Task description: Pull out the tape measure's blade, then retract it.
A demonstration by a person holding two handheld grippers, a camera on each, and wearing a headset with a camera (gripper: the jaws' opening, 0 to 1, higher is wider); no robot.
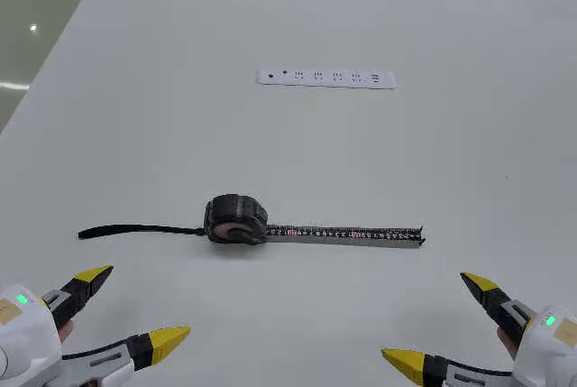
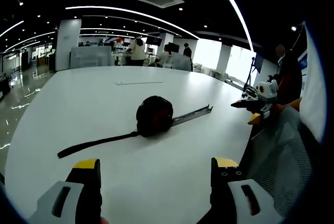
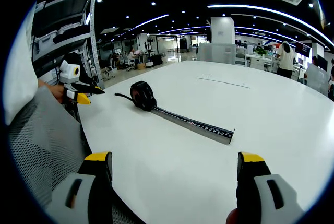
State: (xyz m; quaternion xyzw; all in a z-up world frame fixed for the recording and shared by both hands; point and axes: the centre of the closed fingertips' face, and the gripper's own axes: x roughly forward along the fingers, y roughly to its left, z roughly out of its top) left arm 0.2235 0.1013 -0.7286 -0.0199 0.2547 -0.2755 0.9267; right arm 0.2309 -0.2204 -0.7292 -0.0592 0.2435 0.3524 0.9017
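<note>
Closest up were the left gripper (image 1: 148,299) and right gripper (image 1: 423,313), jaws spread wide, gripping nothing. Further out between them, the tape measure (image 1: 236,219) sat on the white table (image 1: 361,152), touching neither, blade (image 1: 347,234) partly pulled out rightward, black strap (image 1: 135,231) trailing left.

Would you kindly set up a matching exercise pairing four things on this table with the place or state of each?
Things:
1. tape measure case
2. blade
3. strap
4. power strip

Descriptions:
A. trails flat to the case's left in the head view
B. white, lying far beyond the others
C. pulled out, lying flat
D. dark and round, between strap and blade

Pairs: 1-D, 2-C, 3-A, 4-B
</note>
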